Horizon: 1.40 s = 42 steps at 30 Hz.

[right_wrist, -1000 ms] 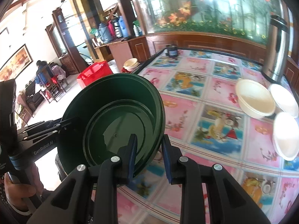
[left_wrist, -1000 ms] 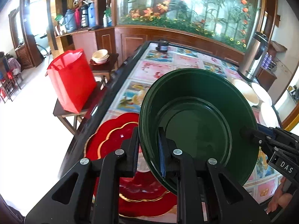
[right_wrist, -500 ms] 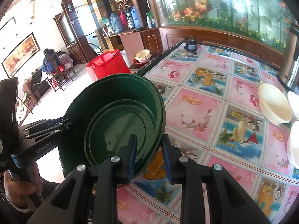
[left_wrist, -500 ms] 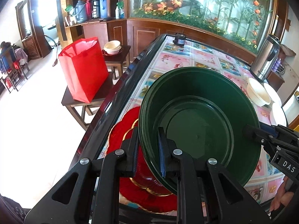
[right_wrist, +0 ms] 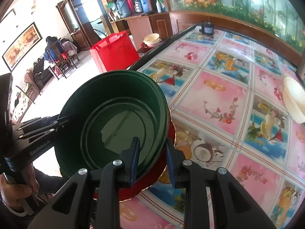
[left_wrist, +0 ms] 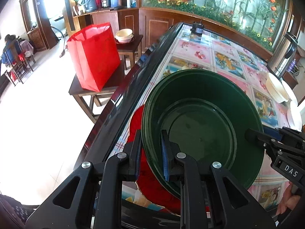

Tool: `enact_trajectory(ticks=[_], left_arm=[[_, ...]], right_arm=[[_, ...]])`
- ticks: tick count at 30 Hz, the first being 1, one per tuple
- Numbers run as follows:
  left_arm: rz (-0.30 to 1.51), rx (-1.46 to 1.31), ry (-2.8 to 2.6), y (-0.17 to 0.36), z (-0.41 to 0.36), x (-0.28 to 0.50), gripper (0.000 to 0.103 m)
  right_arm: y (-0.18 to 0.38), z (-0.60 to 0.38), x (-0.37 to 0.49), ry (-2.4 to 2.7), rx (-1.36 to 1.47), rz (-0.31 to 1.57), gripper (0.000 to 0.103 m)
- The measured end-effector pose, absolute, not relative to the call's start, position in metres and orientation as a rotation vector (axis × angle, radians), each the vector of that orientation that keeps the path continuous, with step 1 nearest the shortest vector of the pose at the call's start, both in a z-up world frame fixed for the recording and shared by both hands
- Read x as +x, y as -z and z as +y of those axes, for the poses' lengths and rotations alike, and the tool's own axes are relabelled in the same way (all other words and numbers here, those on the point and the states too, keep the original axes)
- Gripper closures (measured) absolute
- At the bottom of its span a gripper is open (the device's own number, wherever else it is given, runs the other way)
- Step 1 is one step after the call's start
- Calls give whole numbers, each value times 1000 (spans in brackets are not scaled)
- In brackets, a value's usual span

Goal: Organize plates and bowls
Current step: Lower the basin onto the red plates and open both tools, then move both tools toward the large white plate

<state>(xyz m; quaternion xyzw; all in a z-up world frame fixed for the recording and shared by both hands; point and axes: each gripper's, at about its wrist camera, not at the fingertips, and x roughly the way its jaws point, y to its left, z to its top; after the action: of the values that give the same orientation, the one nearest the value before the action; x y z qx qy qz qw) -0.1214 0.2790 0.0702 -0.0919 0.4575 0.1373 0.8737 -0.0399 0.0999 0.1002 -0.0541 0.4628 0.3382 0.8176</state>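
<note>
A dark green bowl (left_wrist: 202,126) hangs between both grippers above a red scalloped plate (left_wrist: 152,187) with a gold rim, near the table's near left corner. My left gripper (left_wrist: 151,152) is shut on the bowl's left rim, one finger outside, one inside. My right gripper (right_wrist: 152,156) is shut on the opposite rim of the green bowl (right_wrist: 114,122). In the right wrist view the red plate (right_wrist: 152,177) shows under the bowl, and the left gripper (right_wrist: 59,121) pinches the rim at the left.
Cream bowls (left_wrist: 276,90) and white plates (left_wrist: 294,112) sit at the table's right side by a steel thermos (left_wrist: 284,55). A red bag (left_wrist: 94,57) stands on a low side table left of the table, with stacked bowls (left_wrist: 124,35) behind. A small dark device (right_wrist: 206,27) sits at the far end.
Both grippers have carried the green bowl toward the near left corner and lower. It now covers more of the red plate. Grips are unchanged.
</note>
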Motion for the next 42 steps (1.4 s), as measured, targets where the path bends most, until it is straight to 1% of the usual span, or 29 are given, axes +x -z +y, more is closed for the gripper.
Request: enact_trajectory(ticks=[3,5,6,7,8,9,10,16,23,26,27,29,35,42], left_arm=[[956,-197,-299,-66,282,-122,87],[950,-213,-293,-65,283,-122,84],[951,-223,-286,-65,284,-121,78],[952,-229,-279,-64,283,-120,70],[955,-240,-268,-63,282,-119,65],[959,-245,-262,-61,282,-119,54],[960,-244,-261,-60,281,-119,48],[922,-216,-283,-65,279,-124,48],[828,-167,-353,-89,277,-134,47],[781,-160,-346,-102,269,-136,41],[764,-155,-332,-108,262,-135,38],[744,-149,-302,-115,252,-134,37],[715,-132,-162,-129,199,-116,37],[732,-101,-20,-129,128,-86,37]], right_arm=[[-95,103,-40,-722,-121,998,76],[-94,106,-40,-722,-129,999,75],[-94,106,-41,-722,-132,995,75],[-94,106,-41,-724,-128,996,74],[-94,105,-40,-728,-123,1000,74],[-94,105,-41,-730,-122,1005,69],[-93,106,-42,-733,-128,1007,62],[-94,108,-50,-751,-112,999,37],[-105,91,-53,-730,-72,973,33],[-108,82,-52,-715,-56,963,33],[-109,78,-52,-708,-50,961,32],[-110,70,-51,-695,-43,960,31],[-113,35,-47,-629,-8,951,29],[-111,-27,-42,-514,49,953,28]])
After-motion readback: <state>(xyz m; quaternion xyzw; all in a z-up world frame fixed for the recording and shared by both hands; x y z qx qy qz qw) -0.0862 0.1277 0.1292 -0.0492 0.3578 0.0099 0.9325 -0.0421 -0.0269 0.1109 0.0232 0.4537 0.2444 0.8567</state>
